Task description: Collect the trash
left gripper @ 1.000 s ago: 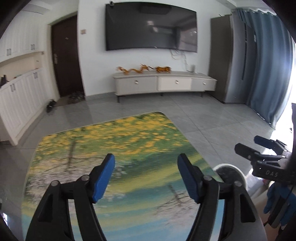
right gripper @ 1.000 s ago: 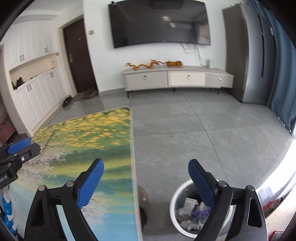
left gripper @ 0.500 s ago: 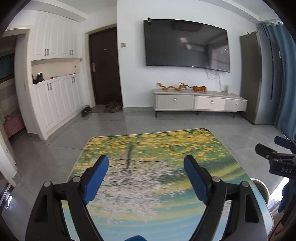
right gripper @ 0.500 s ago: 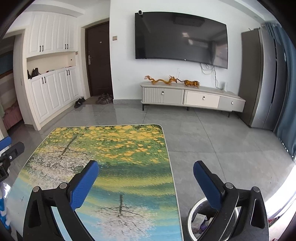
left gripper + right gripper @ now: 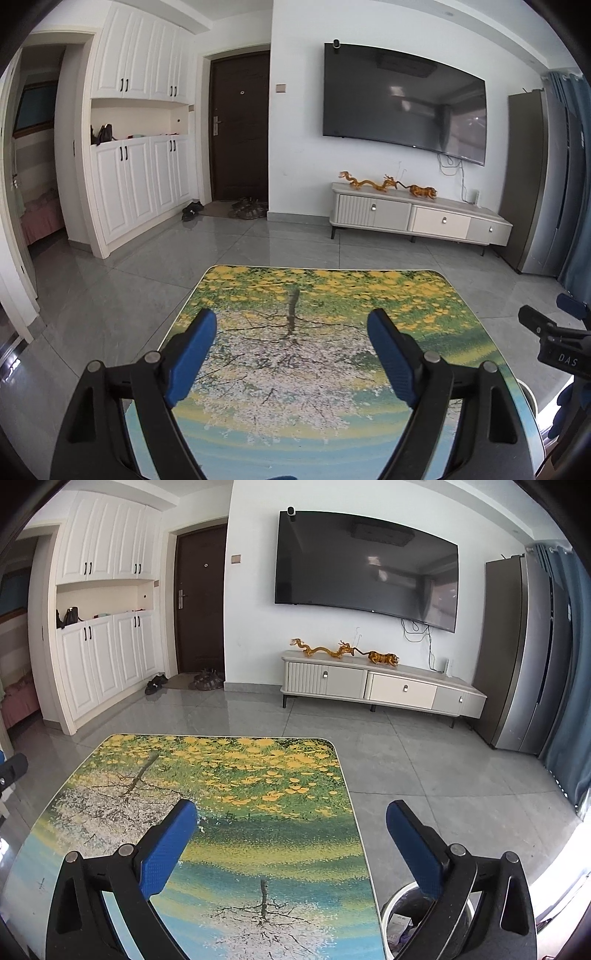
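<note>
The left gripper [image 5: 291,345] is held above the table [image 5: 332,295], its blue pads spread wide apart with nothing between them. The right gripper [image 5: 291,834] is likewise held with its pads parted and empty, the left pad over the table's printed top and the right pad beyond the table's right edge, above the floor.

The trash bin [image 5: 402,904] is seen at five o'clock in the right wrist view, standing on the grey tiles just beside the table's near right corner; paper scraps [image 5: 400,921] are visible inside it, and part of it is hidden behind the right finger. In the left wrist view only a sliver of the bin's rim [image 5: 529,397] is made out at four o'clock.

At twelve o'clock a television [image 5: 365,568] is mounted on the wall above a low cabinet [image 5: 380,686].
</note>
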A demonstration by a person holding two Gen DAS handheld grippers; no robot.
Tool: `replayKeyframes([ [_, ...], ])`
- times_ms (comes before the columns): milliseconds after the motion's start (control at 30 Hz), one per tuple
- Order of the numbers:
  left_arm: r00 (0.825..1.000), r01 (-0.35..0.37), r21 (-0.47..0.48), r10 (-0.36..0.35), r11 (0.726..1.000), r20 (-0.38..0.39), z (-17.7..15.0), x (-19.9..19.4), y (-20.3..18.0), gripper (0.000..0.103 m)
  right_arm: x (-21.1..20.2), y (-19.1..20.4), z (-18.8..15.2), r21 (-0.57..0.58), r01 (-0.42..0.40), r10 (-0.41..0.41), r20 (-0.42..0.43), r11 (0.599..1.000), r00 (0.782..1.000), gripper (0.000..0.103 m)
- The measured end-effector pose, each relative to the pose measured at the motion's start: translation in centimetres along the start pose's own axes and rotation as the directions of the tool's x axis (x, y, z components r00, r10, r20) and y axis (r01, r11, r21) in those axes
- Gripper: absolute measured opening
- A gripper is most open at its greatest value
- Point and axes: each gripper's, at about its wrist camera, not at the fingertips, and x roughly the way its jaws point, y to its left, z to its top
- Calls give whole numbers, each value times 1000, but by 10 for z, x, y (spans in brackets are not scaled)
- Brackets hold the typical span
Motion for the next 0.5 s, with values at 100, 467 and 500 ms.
replayKeyframes([
  [100,1000,-2,-11,2,1000,-5,-1,2,6,83,3,3,-1,4,10,-10,-2,1000,1000,103],
  [467,999,10,-24,-11,1000,-31,-6,18,16,83,17,1,-7,22,54,-54,-27,998,998,103],
  [500,999,10,-26,-10,1000,-33,-6,19,17,83,17,1,-7,22,57,-56,-27,998,998,103],
])
